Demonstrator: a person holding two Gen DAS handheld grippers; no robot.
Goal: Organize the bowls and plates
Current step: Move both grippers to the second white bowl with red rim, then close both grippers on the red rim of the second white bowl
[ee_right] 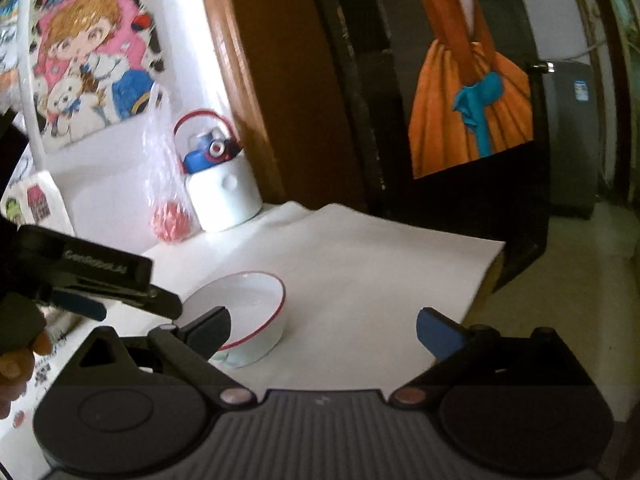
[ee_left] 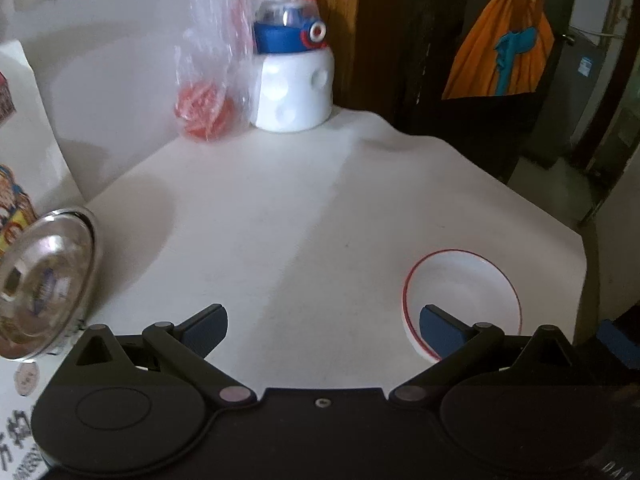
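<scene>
On the left a shiny steel bowl (ee_left: 44, 280) sat tipped. My left tool (ee_left: 324, 328) was wide open, empty. The red-rimmed bowl (ee_left: 460, 292) waited on the white surface (ee_left: 280, 220) — my right tool (ee_right: 324, 330) gaped beside it, ready to grab.

From my left camera the bowl (ee_left: 464, 300) sits on the counter (ee_left: 300, 220) near its right edge, just ahead of my right-hand jaw. A metal dish (ee_left: 44, 284) lies at the counter's left side. Far back against the wall stand a bottle (ee_left: 294, 76) and, touching its left side, a plastic bag (ee_left: 212, 80). In my right camera the bowl is ahead of my left-hand jaw, with the left gripper (ee_right: 92, 292) to its left.
</scene>
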